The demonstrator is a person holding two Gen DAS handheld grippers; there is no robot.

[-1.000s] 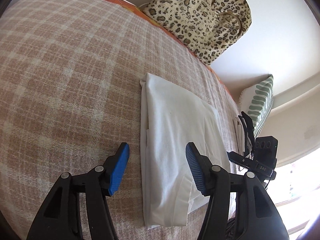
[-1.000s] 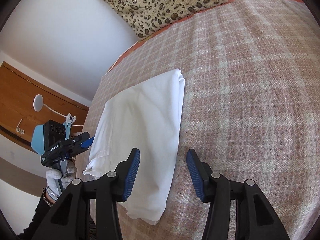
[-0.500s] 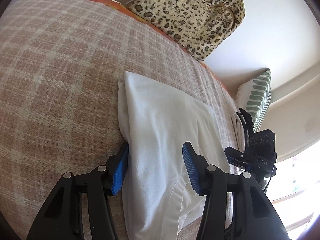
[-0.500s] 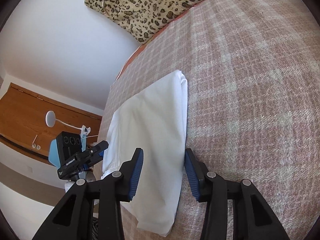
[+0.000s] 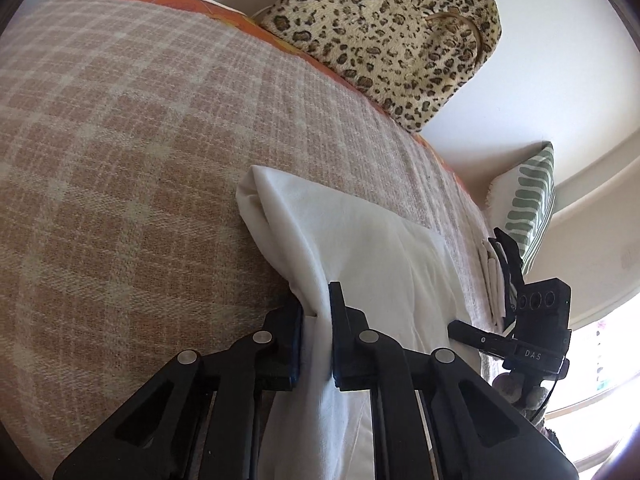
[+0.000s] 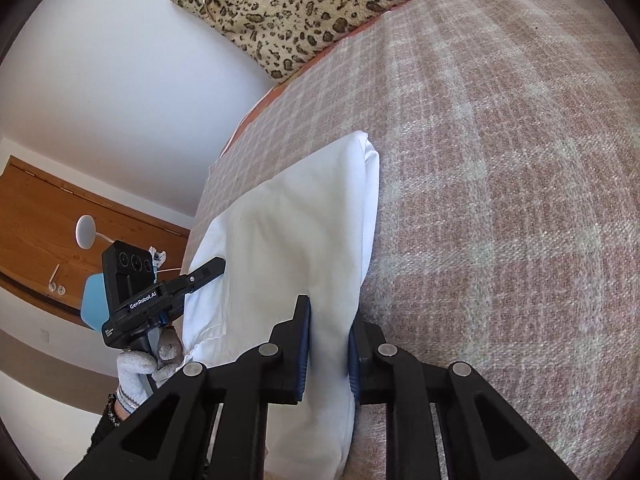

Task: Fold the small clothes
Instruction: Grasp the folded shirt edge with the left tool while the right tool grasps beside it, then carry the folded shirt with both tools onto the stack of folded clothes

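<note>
**Both grippers pinched on the white garment, ready for the next fold**

I've got my left gripper (image 5: 316, 320) clamped on the left edge of the white garment (image 5: 372, 248), and my right gripper (image 6: 328, 340) clamped on its right edge. It lies half-folded on the plaid bed cover (image 5: 120, 160), running toward 12 o'clock. Holding both near-end edges should let me lift them evenly and carry that end toward the leopard cushion (image 5: 392, 36).

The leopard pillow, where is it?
The leopard pillow leans on the wall at the bed's far edge, beyond the white cloth, top of both views.
</note>
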